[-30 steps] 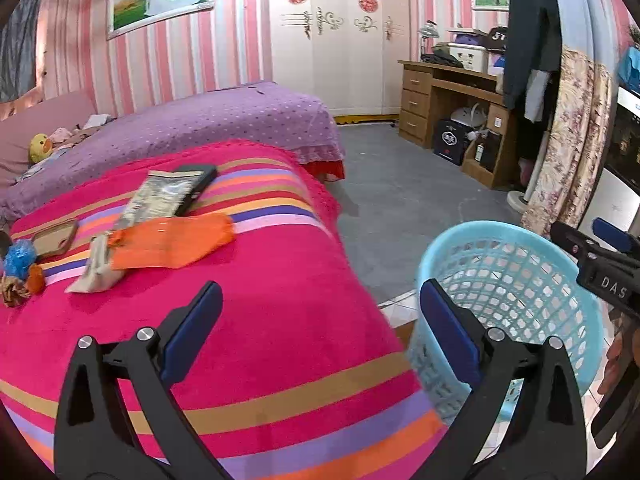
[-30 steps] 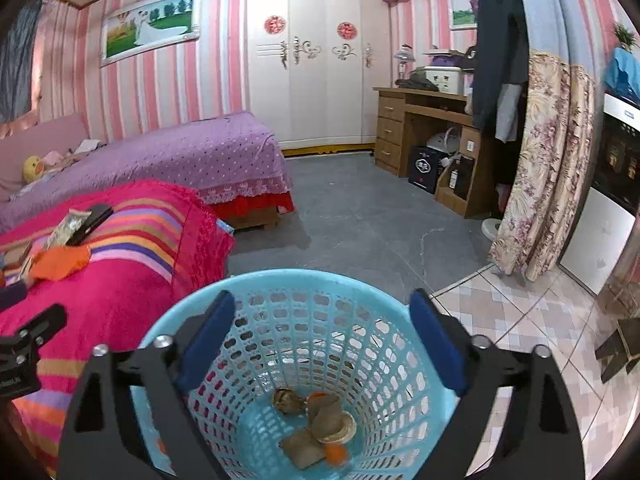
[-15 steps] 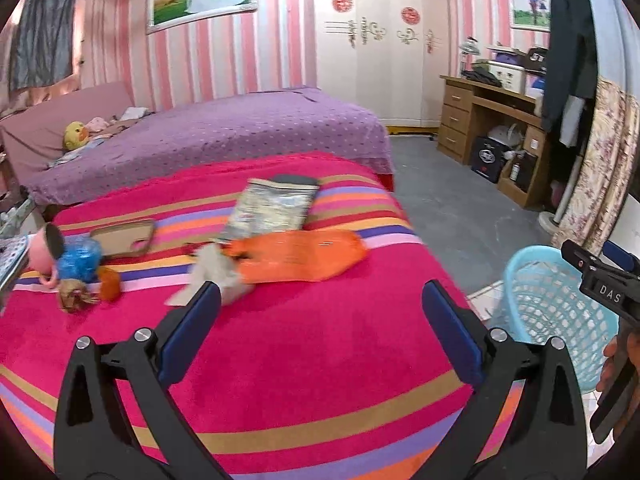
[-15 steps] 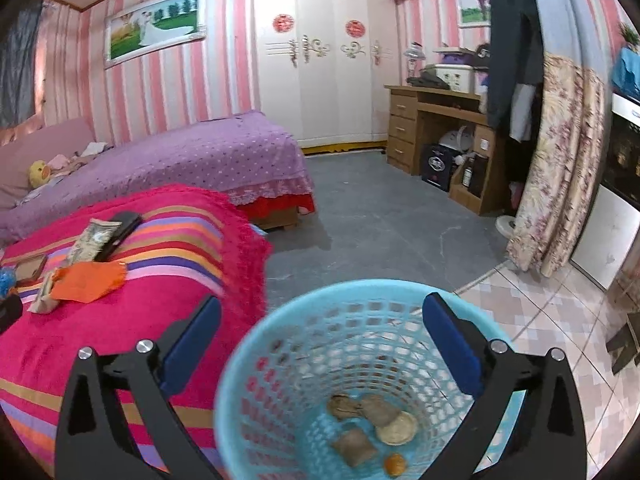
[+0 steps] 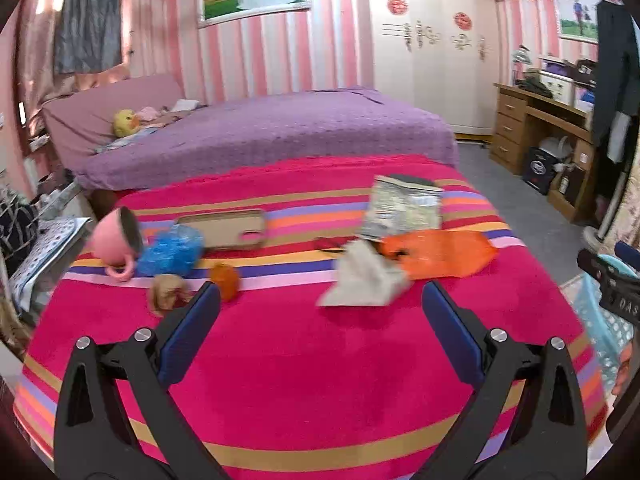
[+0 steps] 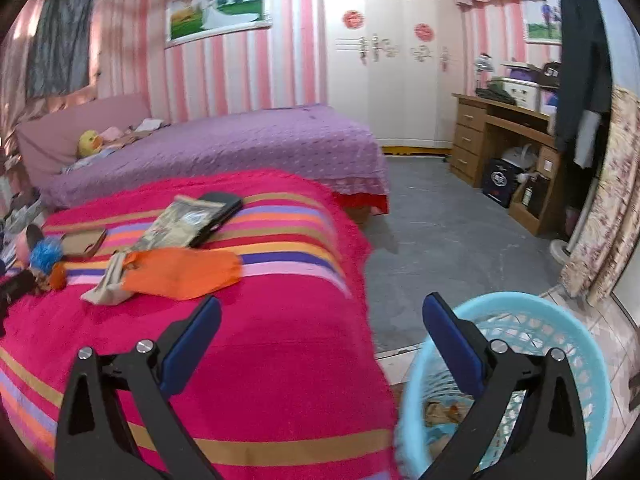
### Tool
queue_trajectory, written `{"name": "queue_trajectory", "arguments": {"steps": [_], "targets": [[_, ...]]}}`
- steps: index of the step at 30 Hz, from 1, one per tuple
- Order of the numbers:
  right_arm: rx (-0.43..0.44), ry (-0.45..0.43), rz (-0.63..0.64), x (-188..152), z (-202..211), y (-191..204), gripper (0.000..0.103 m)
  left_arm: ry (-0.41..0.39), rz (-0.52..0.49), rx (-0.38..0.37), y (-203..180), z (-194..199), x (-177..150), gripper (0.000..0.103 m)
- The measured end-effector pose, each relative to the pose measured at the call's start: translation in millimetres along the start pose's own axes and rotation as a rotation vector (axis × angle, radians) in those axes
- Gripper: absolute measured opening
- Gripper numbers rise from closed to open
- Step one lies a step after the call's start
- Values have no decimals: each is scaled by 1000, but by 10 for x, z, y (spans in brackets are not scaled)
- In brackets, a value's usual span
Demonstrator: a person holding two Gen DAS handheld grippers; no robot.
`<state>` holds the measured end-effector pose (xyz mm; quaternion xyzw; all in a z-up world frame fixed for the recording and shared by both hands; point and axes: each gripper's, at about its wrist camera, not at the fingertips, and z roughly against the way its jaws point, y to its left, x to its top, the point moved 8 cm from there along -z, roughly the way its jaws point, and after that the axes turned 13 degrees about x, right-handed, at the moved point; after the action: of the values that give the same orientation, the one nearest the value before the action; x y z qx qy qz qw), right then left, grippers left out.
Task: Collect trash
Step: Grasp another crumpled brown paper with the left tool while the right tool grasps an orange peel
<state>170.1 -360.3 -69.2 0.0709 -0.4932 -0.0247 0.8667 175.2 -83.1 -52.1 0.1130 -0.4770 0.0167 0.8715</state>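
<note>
On the pink striped blanket [image 5: 312,368] lie an orange plastic bag [image 5: 440,254], a beige wrapper [image 5: 364,280], a silver foil packet [image 5: 404,208], a blue crumpled bag [image 5: 172,250], a small orange scrap [image 5: 225,276] and a brown crumpled scrap [image 5: 166,294]. My left gripper [image 5: 320,320] is open and empty, above the blanket short of the beige wrapper. My right gripper [image 6: 320,330] is open and empty over the bed edge. A light blue basket [image 6: 556,344] with scraps inside stands on the floor at lower right. The orange bag [image 6: 184,274] also shows in the right wrist view.
A pink mug [image 5: 116,238] lies on its side beside the blue bag. A brown phone case [image 5: 230,228] and a black phone [image 6: 220,210] lie on the blanket. A purple bed [image 5: 276,132] is behind, a wooden desk [image 6: 508,148] at right.
Both grippers have swung left, away from the basket and toward the bed. The trash on the blanket now sits nearer the middle of the left view. Both stayed open.
</note>
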Motion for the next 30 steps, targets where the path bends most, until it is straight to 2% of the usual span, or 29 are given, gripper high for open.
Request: {"name": "queue_trajectory", "arguments": {"steps": [3,7,12,19,24,27,30], "targets": [[18,15,19,-43,-85,188,98,24,36,-5,222,-84,-24,97],[32,34,51,-78,-199,391,98,26,41,44,530,-210,-68,97],[27,55,78,-103,-303,521,98,109,92,66,923,-507,-244,97],[0,66,94,-82,-369,552,98,180,88,133,1298,-871,-427,97],[-22,67,83,-54,-408,535,98,223,122,129,1419,-1069,-461,97],[-13,76,82,-49,-454,555,98,220,120,117,1391,-1148,-418,97],[-2,86,87,-49,-502,601,98,235,124,81,1325,-1255,-396,88]]}}
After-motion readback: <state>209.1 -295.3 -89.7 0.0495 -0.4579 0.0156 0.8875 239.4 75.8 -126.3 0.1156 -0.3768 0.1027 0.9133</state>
